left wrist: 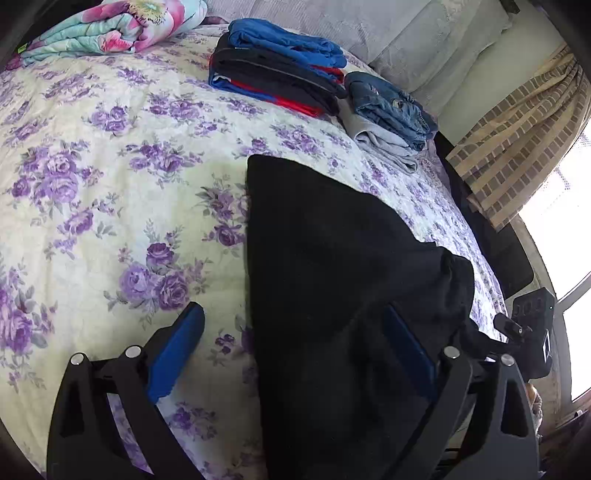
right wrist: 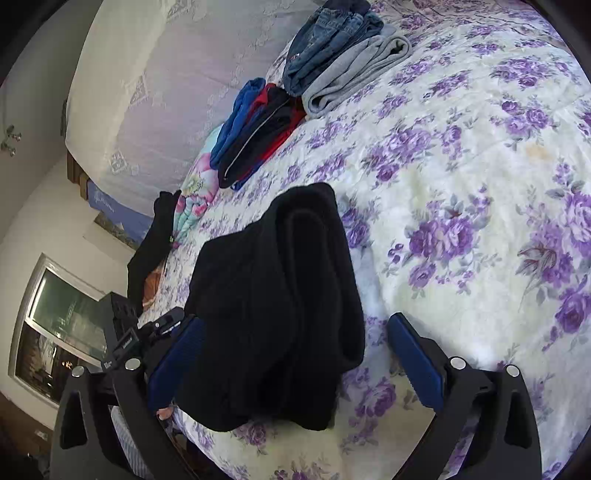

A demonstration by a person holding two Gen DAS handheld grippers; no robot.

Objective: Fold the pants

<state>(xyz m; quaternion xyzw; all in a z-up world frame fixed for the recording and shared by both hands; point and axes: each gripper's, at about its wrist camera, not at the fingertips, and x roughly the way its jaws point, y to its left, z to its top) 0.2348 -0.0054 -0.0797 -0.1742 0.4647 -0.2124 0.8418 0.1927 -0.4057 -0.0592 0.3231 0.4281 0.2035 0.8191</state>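
Note:
Black pants (left wrist: 332, 266) lie folded into a thick bundle on the floral bedspread (left wrist: 110, 184). In the left wrist view my left gripper (left wrist: 295, 350) is open, its left finger over bare bedspread, its right finger over the pants. In the right wrist view the same pants (right wrist: 273, 302) show stacked folded layers. My right gripper (right wrist: 295, 354) is open around the bundle's near end, holding nothing. The other gripper (right wrist: 125, 332) shows at the left of this view, and in the left wrist view it (left wrist: 532, 332) shows at the right.
A folded stack of blue, black and red clothes (left wrist: 273, 70) and a stack of jeans on a grey garment (left wrist: 388, 114) lie at the bed's far side. A floral blanket (left wrist: 110, 29) is bundled at the corner. Pillows (left wrist: 424, 44), a curtain (left wrist: 517, 147) and a window border the bed.

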